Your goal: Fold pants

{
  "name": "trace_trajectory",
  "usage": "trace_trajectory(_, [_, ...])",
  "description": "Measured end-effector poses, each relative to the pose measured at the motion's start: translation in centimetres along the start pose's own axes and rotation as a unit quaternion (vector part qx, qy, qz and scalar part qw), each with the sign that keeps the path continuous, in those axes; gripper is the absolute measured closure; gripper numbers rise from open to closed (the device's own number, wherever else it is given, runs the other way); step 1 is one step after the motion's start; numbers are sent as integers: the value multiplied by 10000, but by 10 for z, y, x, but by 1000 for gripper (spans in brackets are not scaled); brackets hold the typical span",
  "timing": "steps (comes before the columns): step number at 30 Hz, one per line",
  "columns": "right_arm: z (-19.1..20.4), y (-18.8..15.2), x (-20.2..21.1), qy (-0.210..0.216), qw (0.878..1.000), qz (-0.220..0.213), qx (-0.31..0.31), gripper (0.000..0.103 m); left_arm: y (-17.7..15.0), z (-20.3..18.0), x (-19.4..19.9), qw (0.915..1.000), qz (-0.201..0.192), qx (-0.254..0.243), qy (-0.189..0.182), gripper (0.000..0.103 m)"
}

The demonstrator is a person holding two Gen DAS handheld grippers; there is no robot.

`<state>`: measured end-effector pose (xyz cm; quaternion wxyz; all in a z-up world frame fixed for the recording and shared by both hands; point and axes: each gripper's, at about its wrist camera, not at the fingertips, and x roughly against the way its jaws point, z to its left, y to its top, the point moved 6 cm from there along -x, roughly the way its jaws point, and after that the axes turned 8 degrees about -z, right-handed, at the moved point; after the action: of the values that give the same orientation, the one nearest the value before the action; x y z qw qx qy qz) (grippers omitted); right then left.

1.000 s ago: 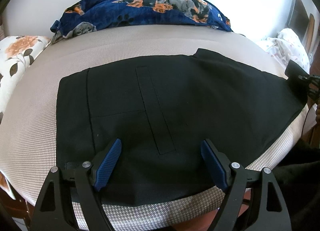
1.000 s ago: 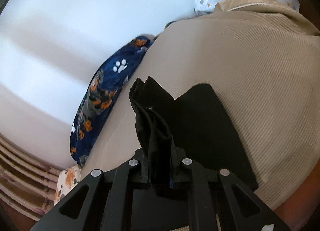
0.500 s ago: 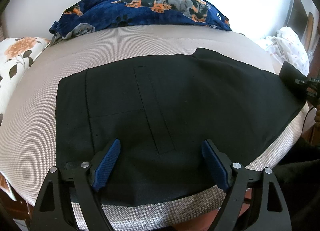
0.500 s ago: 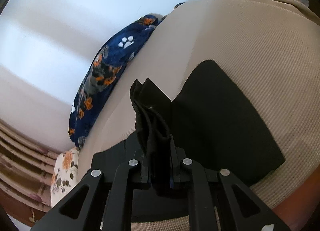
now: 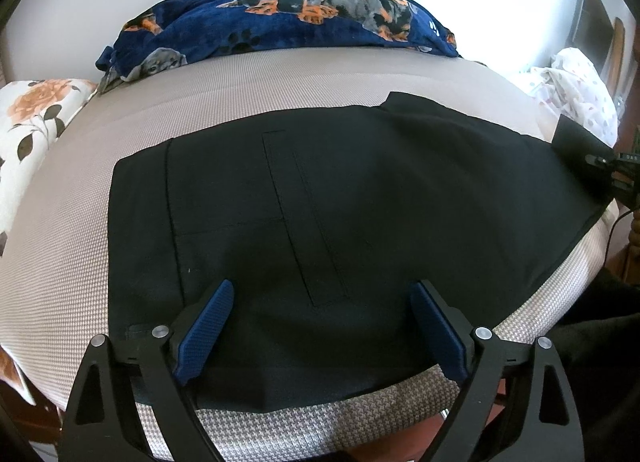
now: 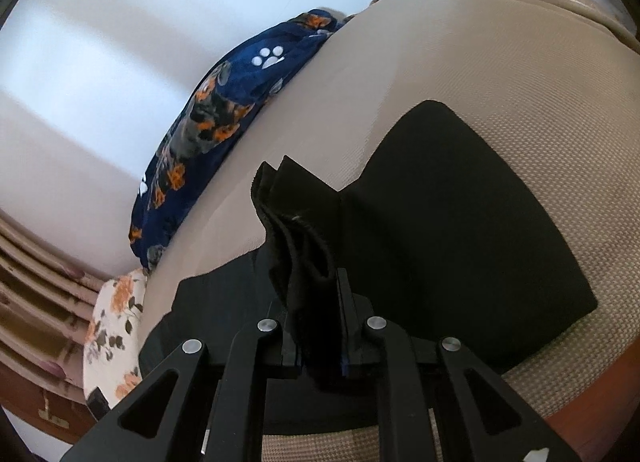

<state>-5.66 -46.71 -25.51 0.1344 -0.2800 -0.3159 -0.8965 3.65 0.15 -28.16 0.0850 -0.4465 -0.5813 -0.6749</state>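
Black pants (image 5: 320,214) lie spread flat on the beige bed (image 5: 280,82), waist end at the left. My left gripper (image 5: 320,326) is open, its blue pads (image 5: 204,326) hovering over the near edge of the pants. My right gripper (image 6: 316,298) is shut on a bunched leg end of the pants (image 6: 296,218) and holds it lifted above the bed. The rest of the pants (image 6: 460,222) lies below it. The right gripper also shows at the right edge of the left wrist view (image 5: 616,170).
A navy dog-print blanket (image 5: 288,22) lies along the wall at the back. A floral pillow (image 5: 28,130) is at the left. A white dotted cloth (image 5: 576,90) is heaped at the right. The bed's near edge (image 5: 320,430) runs below my left gripper.
My right gripper has carried the lifted leg end over the bed towards the waist side; more of the pants shows below it. The left gripper has barely moved.
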Motion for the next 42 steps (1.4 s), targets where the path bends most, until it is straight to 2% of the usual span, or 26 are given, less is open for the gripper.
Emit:
trace_trajectory(8, [26,-12,-11,6,9990,158,418,90,0,0,0,10000,-1,5,3,12])
trace_trajectory(42, [71,-55,-36,293,9910,837,1008,89,-3,-2,1,10000,-15,0,11,11])
